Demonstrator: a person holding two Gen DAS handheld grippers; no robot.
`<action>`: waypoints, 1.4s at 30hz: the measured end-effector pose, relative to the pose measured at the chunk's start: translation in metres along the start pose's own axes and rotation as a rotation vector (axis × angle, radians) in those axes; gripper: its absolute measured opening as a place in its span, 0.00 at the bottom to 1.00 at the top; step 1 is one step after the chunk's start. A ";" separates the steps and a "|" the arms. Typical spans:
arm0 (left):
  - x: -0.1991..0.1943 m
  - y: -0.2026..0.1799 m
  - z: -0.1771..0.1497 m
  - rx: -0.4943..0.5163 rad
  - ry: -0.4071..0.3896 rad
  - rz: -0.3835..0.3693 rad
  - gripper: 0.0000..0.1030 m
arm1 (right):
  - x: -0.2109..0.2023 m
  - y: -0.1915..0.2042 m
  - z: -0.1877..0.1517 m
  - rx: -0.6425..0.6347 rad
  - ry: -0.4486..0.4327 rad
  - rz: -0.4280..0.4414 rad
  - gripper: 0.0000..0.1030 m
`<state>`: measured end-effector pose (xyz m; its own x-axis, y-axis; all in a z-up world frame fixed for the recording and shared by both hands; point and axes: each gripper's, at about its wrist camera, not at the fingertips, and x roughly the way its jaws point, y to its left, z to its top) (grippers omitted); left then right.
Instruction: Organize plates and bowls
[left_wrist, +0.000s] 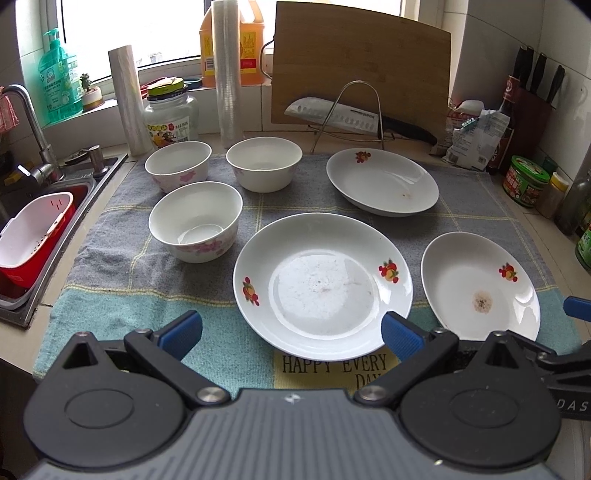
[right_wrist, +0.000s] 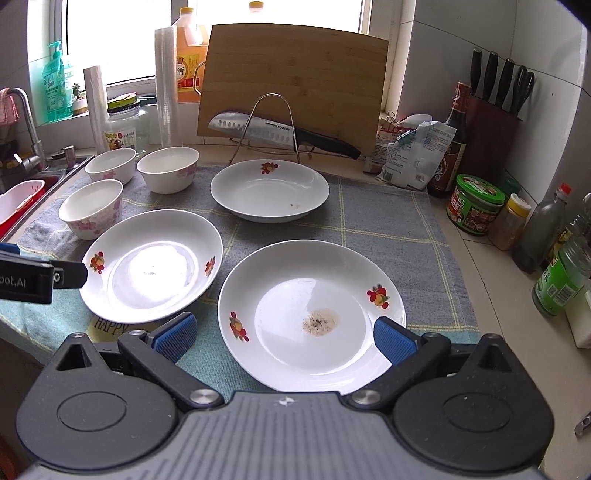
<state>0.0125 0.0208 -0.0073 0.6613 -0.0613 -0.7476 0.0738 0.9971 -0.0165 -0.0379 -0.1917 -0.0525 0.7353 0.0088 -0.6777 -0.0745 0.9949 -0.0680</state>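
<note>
The right gripper hung wide open, empty, directly before the stained plate. The left gripper, equally wide and empty, faced the middle plate; each hand was nearest its own plate.

Glossy ceramic plates, bowls; woven cloth mat; wooden board.

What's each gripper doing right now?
Left gripper: open, holding nothing.
Right gripper: open, holding nothing.
</note>
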 end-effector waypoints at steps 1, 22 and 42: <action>0.001 0.001 0.000 0.004 -0.004 -0.001 0.99 | 0.003 -0.001 -0.004 0.000 0.011 0.003 1.00; 0.021 0.007 0.000 0.069 0.030 -0.039 0.99 | 0.073 -0.030 -0.059 0.051 0.082 0.002 1.00; 0.042 -0.029 0.019 0.112 0.035 -0.210 0.99 | 0.079 -0.058 -0.066 -0.115 -0.035 0.179 1.00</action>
<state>0.0526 -0.0111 -0.0255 0.5963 -0.2637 -0.7582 0.2906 0.9514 -0.1023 -0.0200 -0.2552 -0.1500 0.7261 0.1897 -0.6609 -0.2812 0.9591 -0.0336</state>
